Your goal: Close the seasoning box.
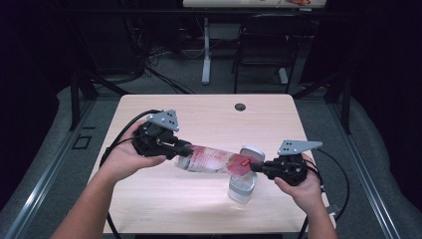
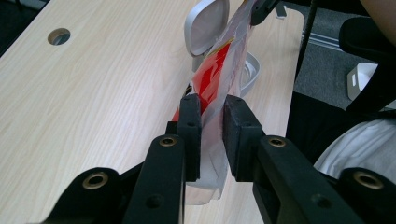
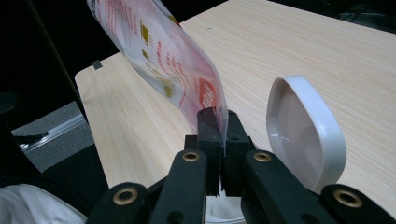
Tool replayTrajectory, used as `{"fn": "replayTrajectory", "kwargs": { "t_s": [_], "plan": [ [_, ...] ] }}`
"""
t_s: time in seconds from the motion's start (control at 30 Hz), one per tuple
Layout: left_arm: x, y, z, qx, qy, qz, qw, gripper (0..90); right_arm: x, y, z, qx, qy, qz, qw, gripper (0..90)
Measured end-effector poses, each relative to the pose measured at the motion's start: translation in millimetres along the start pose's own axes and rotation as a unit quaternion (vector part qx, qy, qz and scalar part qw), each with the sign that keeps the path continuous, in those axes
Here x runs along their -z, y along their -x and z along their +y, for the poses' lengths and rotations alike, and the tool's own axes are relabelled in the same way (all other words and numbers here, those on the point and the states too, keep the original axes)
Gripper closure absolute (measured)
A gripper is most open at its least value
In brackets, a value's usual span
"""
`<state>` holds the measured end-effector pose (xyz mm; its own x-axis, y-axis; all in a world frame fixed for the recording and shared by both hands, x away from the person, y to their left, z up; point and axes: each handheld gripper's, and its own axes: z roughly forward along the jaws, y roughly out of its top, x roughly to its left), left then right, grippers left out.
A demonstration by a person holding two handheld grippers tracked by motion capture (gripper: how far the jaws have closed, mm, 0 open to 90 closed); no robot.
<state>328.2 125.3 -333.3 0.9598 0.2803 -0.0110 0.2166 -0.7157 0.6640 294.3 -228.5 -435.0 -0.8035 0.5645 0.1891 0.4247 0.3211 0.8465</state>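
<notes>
A clear plastic pouch (image 1: 211, 159) with red print hangs level above the light wooden table (image 1: 209, 117), stretched between both grippers. My left gripper (image 1: 186, 149) is shut on its wider end; in the left gripper view the pads (image 2: 190, 116) squeeze the pouch (image 2: 219, 70). My right gripper (image 1: 255, 167) is shut on the other end, pinching the thin edge of the pouch (image 3: 163, 60) between the right gripper (image 3: 218, 116) jaws. Below that end stands a clear container (image 1: 242, 188) with its white hinged lid (image 1: 252, 151) flipped up, the lid (image 3: 303, 133) just right of the jaws.
A round cable hole (image 1: 240, 106) sits near the table's far edge. Behind the table stand a black chair (image 1: 263, 40) and a desk leg (image 1: 206, 50). Cables trail from both grippers over the table's sides. The far half of the tabletop is bare wood.
</notes>
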Motion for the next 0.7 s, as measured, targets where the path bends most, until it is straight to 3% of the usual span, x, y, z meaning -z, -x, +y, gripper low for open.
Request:
{"fn": "replayTrajectory", "kwargs": {
  "t_s": [0.7],
  "plan": [
    [-0.9, -0.6, 4.6, 0.001, 0.005, -0.002, 1.0000, 78.2, 0.4, 2.6, -2.0, -0.002, 0.002, -0.003, 1.0000, 88.9]
  ]
}}
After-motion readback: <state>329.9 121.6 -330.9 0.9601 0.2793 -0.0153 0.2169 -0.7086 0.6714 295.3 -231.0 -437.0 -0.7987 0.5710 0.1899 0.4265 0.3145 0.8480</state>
